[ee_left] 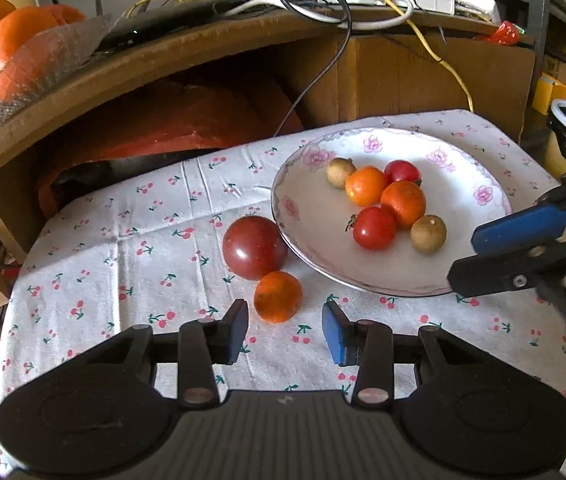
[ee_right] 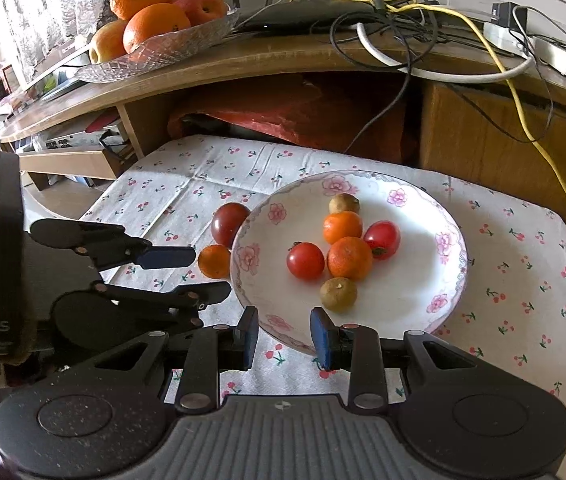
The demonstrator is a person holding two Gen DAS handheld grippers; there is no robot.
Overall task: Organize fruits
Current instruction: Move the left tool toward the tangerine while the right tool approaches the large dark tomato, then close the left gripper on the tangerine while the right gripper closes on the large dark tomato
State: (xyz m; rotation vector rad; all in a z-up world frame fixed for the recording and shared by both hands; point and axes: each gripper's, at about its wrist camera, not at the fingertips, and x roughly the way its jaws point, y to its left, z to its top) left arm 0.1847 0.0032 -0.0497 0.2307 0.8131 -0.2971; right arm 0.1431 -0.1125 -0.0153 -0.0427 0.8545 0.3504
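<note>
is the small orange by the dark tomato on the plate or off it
Off. The small orange lies on the cloth beside the plate.

A cherry-print cloth [ee_left: 123,264] covers the desk. On it sit a flowered plate [ee_left: 463,248], a dark tomato [ee_left: 254,246] touching its rim, and a small orange [ee_left: 278,296].

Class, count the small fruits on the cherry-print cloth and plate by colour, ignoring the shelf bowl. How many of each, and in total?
Orange: 3, e.g. orange fruit
Bright red: 2, e.g. red tomato
Dark red: 1, dark tomato
Brown: 2, e.g. brown fruit
Total: 8
</note>
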